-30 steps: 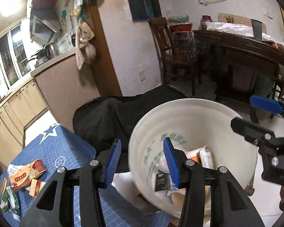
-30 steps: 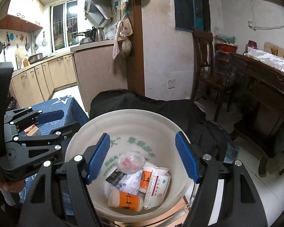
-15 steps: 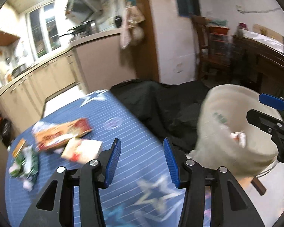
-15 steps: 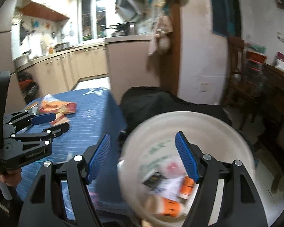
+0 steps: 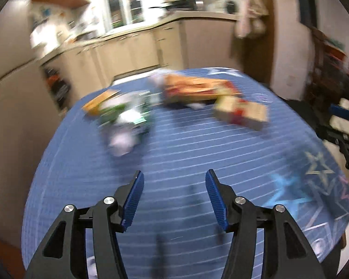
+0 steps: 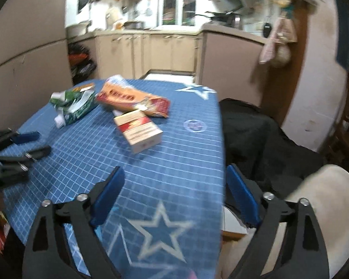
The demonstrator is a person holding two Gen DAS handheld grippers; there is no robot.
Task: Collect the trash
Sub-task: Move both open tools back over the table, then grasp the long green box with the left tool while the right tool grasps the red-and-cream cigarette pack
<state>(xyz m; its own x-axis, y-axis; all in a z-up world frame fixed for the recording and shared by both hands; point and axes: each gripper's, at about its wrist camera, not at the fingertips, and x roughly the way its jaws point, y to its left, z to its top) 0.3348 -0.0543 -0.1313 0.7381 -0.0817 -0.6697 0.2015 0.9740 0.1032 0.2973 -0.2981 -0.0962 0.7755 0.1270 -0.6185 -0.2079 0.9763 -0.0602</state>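
Trash lies on the blue checked tablecloth: a red and white box, an orange snack packet behind it, and a crumpled green and white wrapper to the left. My left gripper hovers over the cloth, short of the wrapper, its jaws opening with nothing between them. My right gripper hangs over the table's near right edge, jaws also opening and empty. The cream bucket stands at the lower right beside the table.
A black cloth covers something right of the table. Kitchen cabinets and a counter run along the back. A wooden post with hanging bags stands at the right. The left gripper shows at the right wrist view's left edge.
Both grippers have swung left, away from the bucket and over the blue table. The jaws of both stand wider than before. The trash on the cloth has come into full view.
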